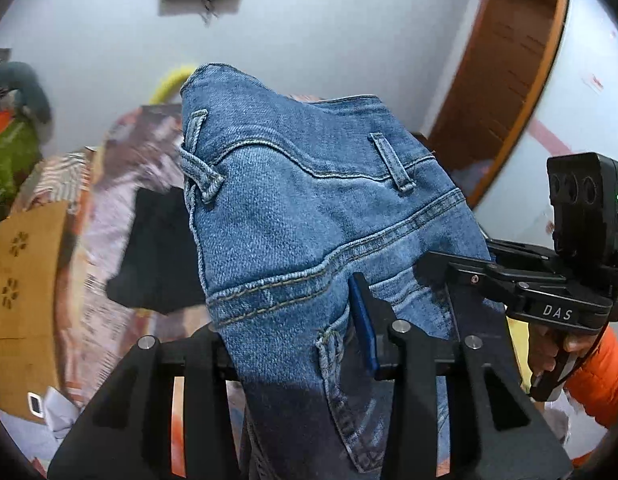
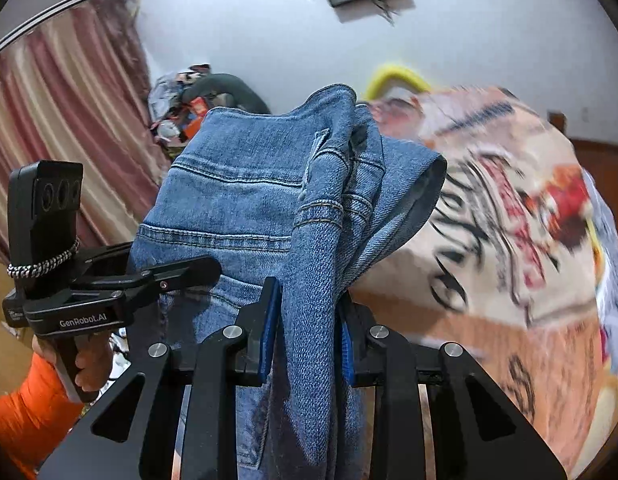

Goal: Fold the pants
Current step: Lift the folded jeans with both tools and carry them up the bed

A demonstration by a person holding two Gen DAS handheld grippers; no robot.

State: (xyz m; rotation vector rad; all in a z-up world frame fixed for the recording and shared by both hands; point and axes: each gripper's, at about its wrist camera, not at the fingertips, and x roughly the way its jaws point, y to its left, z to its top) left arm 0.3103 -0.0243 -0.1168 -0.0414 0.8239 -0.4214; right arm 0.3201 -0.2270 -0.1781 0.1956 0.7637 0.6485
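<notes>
Left wrist: both claws, left claw and right claw, clamp jeans waistband aloft; keep tension even, lower flat onto bed

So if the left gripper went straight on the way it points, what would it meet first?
The jeans it already clamps rise right before its fingers, so denim comes first. Behind them probably the white wall, though depth is unclear.
</notes>
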